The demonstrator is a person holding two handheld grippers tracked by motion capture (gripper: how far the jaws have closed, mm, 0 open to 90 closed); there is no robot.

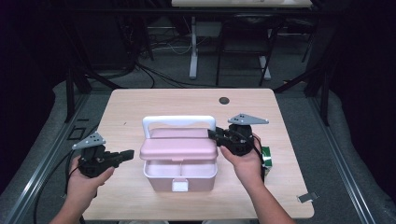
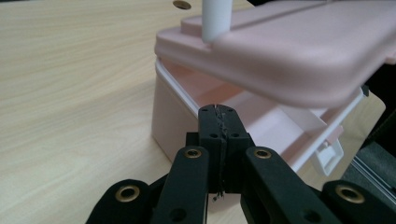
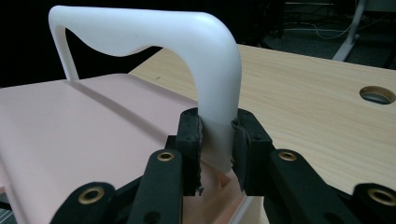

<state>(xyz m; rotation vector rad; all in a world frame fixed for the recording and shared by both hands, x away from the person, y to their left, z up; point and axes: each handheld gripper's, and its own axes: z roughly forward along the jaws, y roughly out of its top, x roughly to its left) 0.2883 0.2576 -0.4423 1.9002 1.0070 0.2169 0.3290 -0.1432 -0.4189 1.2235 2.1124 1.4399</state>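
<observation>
So I've got this pink storage box sitting mid-table, a bit toward the near edge. My right gripper is clamped on the right leg of its white handle; in the right gripper view the pads squeeze that leg from both sides. The pink lid is tipped up at the near edge, so I can already see the white divider and the compartments under it, and the white latch on the near wall hangs loose.

My left gripper is just beside the lid's left end, jaws pressed together with nothing between them. In the left gripper view the tips sit right below the raised lid edge, close to the box's rim, but I can't tell if they actually touch it.

My guess: unlatching is done and the lid's partly up. What's left is swinging it fully back. There's a green roll of something behind my right hand, no idea yet.
</observation>
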